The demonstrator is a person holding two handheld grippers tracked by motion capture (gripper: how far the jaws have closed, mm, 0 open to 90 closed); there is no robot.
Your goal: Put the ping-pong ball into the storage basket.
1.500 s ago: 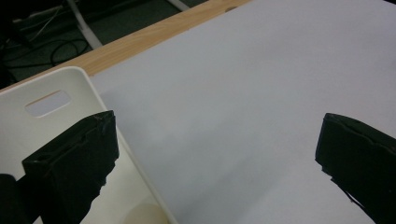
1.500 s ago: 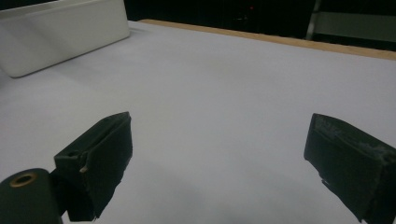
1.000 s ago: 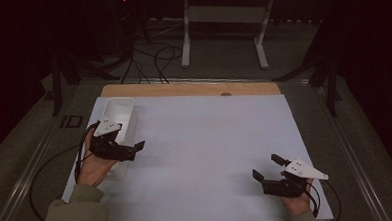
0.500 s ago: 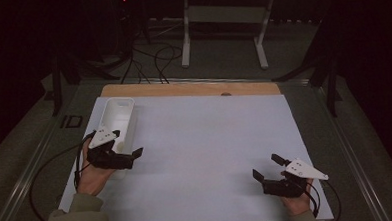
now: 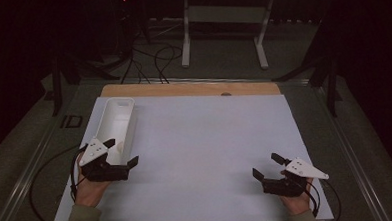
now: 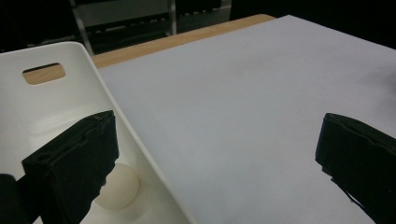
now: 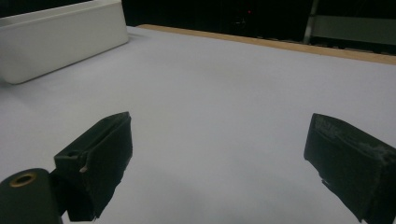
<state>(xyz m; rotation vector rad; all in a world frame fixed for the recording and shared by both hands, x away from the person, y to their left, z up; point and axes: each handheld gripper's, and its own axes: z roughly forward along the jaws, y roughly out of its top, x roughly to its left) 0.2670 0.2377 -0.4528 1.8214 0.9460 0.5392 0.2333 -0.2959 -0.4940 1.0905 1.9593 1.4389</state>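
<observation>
Left tool view reveals ball point(image 6: 116, 186) inside bin point(image 6: 56, 107).

My left gripper point(image 5: 120, 153) has pulled back toward the near edge of the table: a second ago it sat by the white tray's point(image 5: 118, 110) near end with its grey plate over the tray's mouth, half a second ago it was already nearer to me, and now it lies at the tray's near right corner, jaws spread wide and angled right. In the left gripper view, one jaw stands over the tray's inside, where a pale ball point(image 6: 119, 187) lies, the other over the white sheet point(image 5: 210, 140). My forearm and sleeve have slid lower in the high view with it.
</observation>
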